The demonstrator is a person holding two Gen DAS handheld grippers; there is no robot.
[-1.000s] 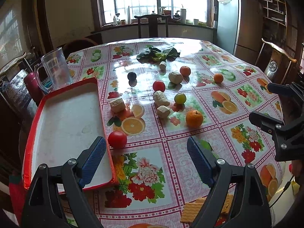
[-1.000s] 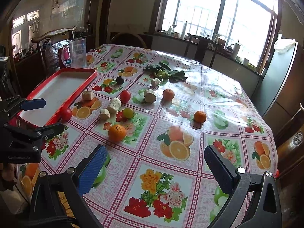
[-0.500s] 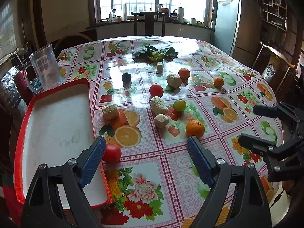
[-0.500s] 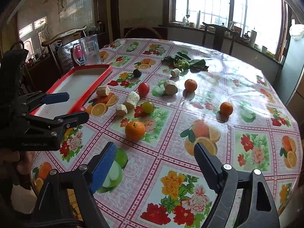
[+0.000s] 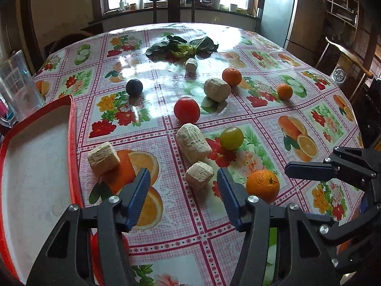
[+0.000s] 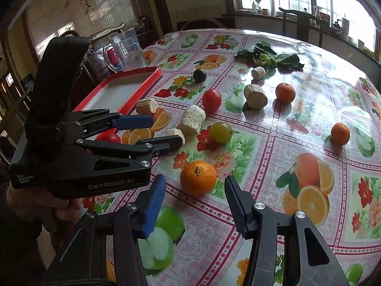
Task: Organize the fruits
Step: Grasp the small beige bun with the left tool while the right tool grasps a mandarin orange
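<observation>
My left gripper (image 5: 182, 183) is open and empty, just short of a small beige root chunk (image 5: 199, 175). A large orange (image 5: 262, 185) lies to its right; in the right wrist view this orange (image 6: 198, 177) sits just ahead of my open, empty right gripper (image 6: 194, 196). Further out lie a green-yellow fruit (image 5: 231, 138), a red tomato (image 5: 186, 110), two small oranges (image 5: 232, 76) (image 5: 284, 91) and a dark plum (image 5: 134, 87). Another red tomato (image 6: 109, 137) lies by the red tray (image 5: 72, 128), partly hidden behind my left gripper.
Beige root chunks (image 5: 193, 142) (image 5: 103, 158) (image 5: 216, 89) (image 5: 191, 64) lie among the fruit. Leafy greens (image 5: 182, 46) lie at the far side. A clear jug (image 5: 16, 88) stands beyond the tray. Chairs (image 5: 173, 8) (image 5: 345, 64) ring the round table.
Both grippers have moved forward and lower over the table toward the fruit. The left gripper now nears the small root chunk, the right one the large orange. Both stay open.
</observation>
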